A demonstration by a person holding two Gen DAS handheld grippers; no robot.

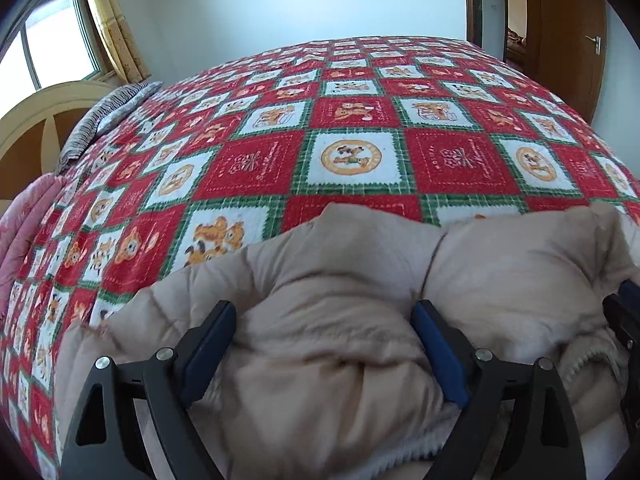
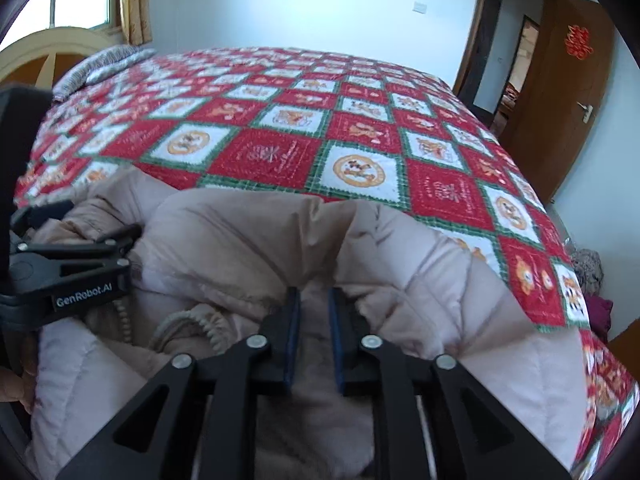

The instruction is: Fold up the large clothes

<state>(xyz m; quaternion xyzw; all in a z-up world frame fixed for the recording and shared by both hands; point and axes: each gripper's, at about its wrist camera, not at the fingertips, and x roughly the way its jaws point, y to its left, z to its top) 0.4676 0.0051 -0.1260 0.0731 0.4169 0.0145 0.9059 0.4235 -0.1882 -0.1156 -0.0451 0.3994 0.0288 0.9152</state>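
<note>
A beige padded coat (image 1: 340, 312) lies bunched at the near edge of the bed, also in the right wrist view (image 2: 248, 248). My left gripper (image 1: 324, 312) is open wide, its fingers to either side of a puffy fold of the coat. My right gripper (image 2: 314, 296) is nearly closed, pinching a fold of the coat between its blue pads (image 2: 294, 332). The left gripper shows at the left of the right wrist view (image 2: 76, 232), over the coat. The coat's ribbed cuff (image 2: 192, 324) lies near it.
The bed carries a red, white and green patchwork bear blanket (image 1: 352, 128). A striped pillow (image 1: 104, 116) and a pink quilt (image 1: 28, 216) lie by the headboard (image 1: 36, 120) on the left. A brown door (image 2: 560, 92) stands at the right.
</note>
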